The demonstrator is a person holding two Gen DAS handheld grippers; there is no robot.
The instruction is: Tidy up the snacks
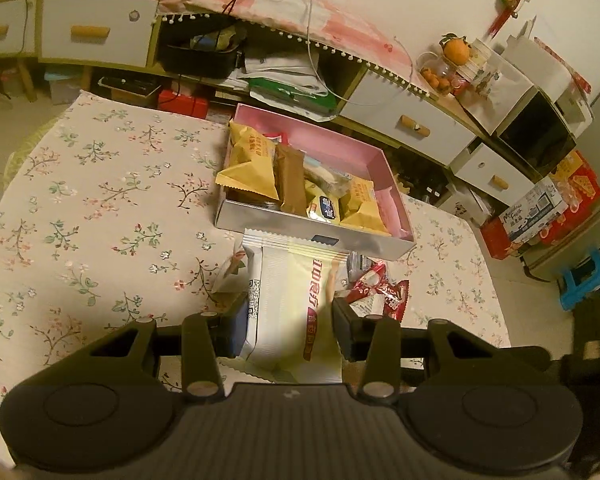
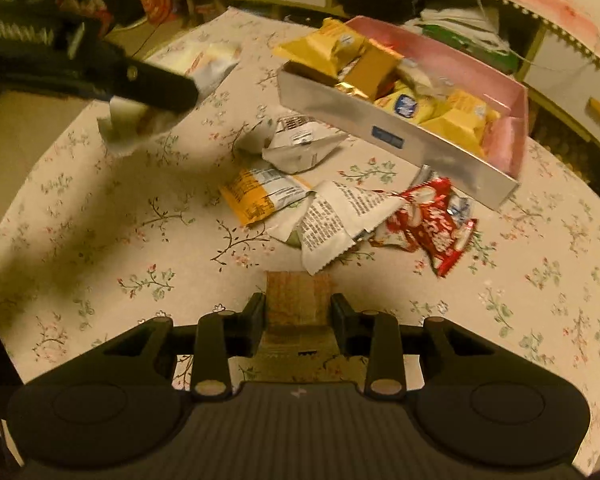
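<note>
With a pale cream plastic snack packet (image 1: 296,304) pinched in the left gripper (image 1: 290,320) just short of the pink-lined, silver-walled cardboard box (image 1: 320,236), it was best lifted over the near wall and lowered onto the yellow packets inside. The right gripper (image 2: 299,316) was closed on a small brown flat wrapper (image 2: 299,300). That wrapper's lower end was hidden, its print unreadable.

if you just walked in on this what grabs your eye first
The pink-lined box packed with yellow snack packs, at the far side of the floral tablecloth. In front of it lies a loose heap of wrappers with a red packet. The left gripper holds a white snack pack before the box.
</note>
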